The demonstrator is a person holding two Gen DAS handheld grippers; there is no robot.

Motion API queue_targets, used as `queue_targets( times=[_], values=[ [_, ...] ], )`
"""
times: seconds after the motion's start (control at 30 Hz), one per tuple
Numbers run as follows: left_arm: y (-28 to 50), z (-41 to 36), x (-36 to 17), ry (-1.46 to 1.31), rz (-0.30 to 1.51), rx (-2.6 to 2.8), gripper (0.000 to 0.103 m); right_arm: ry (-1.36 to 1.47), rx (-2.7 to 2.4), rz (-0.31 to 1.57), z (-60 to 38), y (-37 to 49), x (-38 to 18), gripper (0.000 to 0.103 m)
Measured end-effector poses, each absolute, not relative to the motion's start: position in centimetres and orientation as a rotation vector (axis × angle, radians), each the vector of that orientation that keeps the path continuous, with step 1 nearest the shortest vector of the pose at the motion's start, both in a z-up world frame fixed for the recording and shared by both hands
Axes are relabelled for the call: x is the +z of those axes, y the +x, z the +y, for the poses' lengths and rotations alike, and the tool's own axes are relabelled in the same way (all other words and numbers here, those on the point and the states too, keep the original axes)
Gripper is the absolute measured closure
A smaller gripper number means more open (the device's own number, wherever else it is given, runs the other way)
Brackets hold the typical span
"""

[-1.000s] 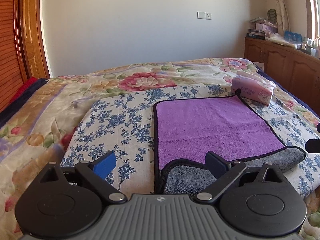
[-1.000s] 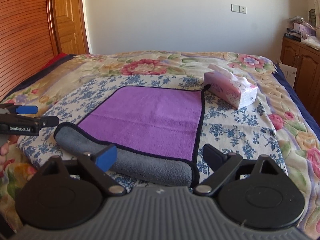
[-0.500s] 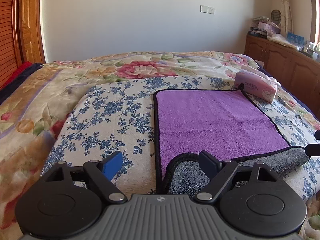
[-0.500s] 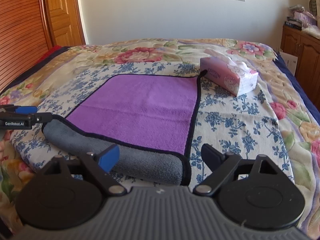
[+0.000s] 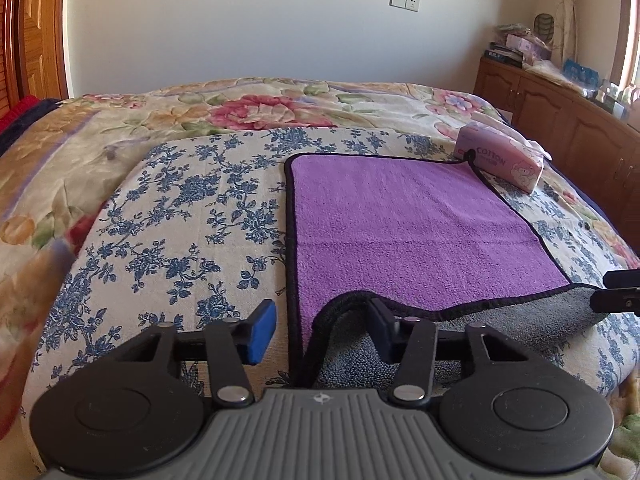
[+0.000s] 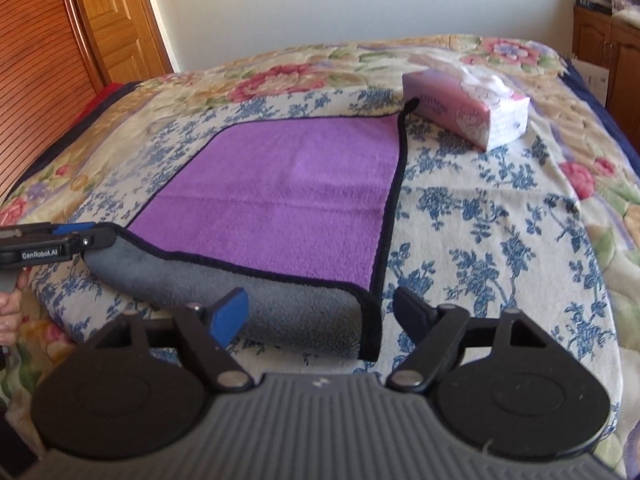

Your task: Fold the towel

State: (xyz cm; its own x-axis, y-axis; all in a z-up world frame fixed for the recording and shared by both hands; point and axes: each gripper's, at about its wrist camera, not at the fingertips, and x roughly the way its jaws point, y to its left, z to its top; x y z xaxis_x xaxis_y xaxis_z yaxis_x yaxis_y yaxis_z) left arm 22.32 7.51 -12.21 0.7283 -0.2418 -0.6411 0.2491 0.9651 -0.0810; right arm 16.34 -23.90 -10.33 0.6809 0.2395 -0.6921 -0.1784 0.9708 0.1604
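A purple towel (image 5: 404, 224) with black trim and a grey underside lies flat on the bed; its near edge is rolled over, grey side up (image 6: 256, 300). My left gripper (image 5: 324, 332) is open and straddles the towel's near left corner. My right gripper (image 6: 320, 312) is open and straddles the near right corner of the rolled edge. The left gripper also shows at the left edge of the right wrist view (image 6: 60, 242), and the right gripper's tips show at the right edge of the left wrist view (image 5: 620, 292).
A pink tissue box (image 6: 468, 110) lies on the bed by the towel's far right corner, also in the left wrist view (image 5: 500, 158). A blue-flowered cloth (image 5: 192, 208) lies under the towel. A wooden cabinet (image 5: 560, 108) stands right, a wooden door (image 6: 112, 20) left.
Both grippers have moved forward and lower, closing in on the towel's rolled near edge; its corners now lie between their open fingers. The towel has not moved.
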Motion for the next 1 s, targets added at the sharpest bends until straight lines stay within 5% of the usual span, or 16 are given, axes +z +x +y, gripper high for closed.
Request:
queue_targets(
  times=[0.13, 0.4, 0.77, 1.0],
  values=[
    [22.3, 7.4, -12.4, 0.002, 0.716, -0.284, 0.065, 0.087, 0.249, 0.819, -23.9, 16.6, -10.4, 0.036],
    [22.2, 7.4, -12.8, -0.002, 0.737, -0.303, 0.070, 0.143, 0.241, 0.883, -25.1, 17.7, -10.8, 0.054],
    [22.2, 7.3, -13.0, 0.007, 0.744, -0.307, 0.070, 0.140, 0.242, 0.925, -25.4, 18.1, -10.8, 0.056],
    [22.1, 7.2, -13.0, 0.006, 0.744, -0.314, 0.070, 0.125, 0.256, 0.917, -25.4, 18.1, -10.3, 0.084]
  ],
)
